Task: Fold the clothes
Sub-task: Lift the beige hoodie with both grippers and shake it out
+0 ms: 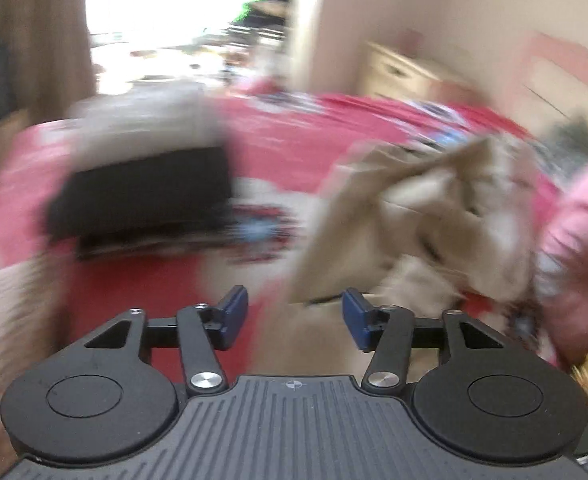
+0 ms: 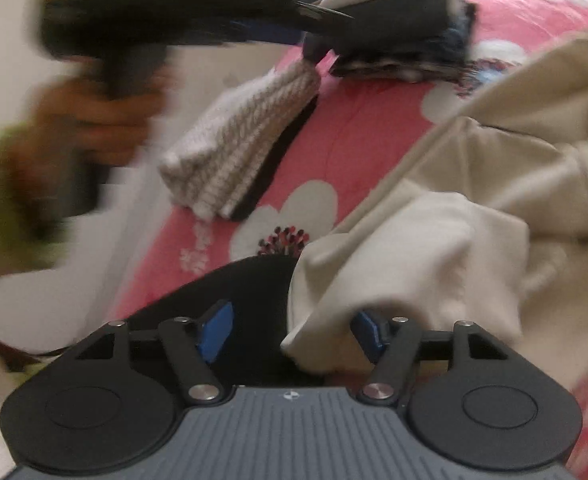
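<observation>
In the left wrist view, heavily blurred, the left gripper point(image 1: 295, 317) has its blue-padded fingers spread apart with nothing between them. Ahead and to the right, a crumpled beige fabric garment point(image 1: 426, 224) lies on the pink flower-printed bedsheet point(image 1: 294, 136); a stack of folded dark clothes point(image 1: 142, 204) sits to the left.

In the right wrist view, the right gripper point(image 2: 294, 330) has its fingers spread, a fold of the garment point(image 2: 434, 240) draping between them, unpinched. A grey-and-white knitted folded piece point(image 2: 238, 140) lies beyond, near the bed's edge.

Cream garment point(image 2: 474, 208) lies crumpled on the pink floral bedspread point(image 2: 358, 120).
</observation>
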{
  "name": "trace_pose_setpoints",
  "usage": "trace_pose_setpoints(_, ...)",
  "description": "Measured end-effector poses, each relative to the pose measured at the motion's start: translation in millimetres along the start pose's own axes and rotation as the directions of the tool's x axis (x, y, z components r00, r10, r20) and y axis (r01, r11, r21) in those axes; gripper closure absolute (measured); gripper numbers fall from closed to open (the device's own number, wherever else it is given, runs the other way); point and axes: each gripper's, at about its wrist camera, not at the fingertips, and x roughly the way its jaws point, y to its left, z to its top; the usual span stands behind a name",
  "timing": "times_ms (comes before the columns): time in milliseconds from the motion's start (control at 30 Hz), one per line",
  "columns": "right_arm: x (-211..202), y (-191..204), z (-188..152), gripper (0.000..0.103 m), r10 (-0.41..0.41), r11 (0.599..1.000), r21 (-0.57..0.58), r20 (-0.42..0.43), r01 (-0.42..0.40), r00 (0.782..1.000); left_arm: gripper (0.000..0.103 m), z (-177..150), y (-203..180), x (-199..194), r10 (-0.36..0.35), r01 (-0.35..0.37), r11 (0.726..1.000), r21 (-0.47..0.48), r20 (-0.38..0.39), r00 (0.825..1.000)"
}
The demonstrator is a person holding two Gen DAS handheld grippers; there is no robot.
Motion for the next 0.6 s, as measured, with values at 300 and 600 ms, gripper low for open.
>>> trace_pose_setpoints(300,-97.8,-101.1,-3.5,0.024,-0.141,0.915,0.403,0.325,-0.002,0.935,0.03,-3.6,-95.7,144.9,-0.112,0.171,0.937,0.304,-0.203,0.973)
trace_pose_setpoints(600,-126.5,-202.2,26.6,0.024,-0.413,0.75,0.661,0.436,0.027,0.8,0.019,-7.7,-95.9,194.5,-0.062,0.145,0.925,0.351,-0.239,0.969)
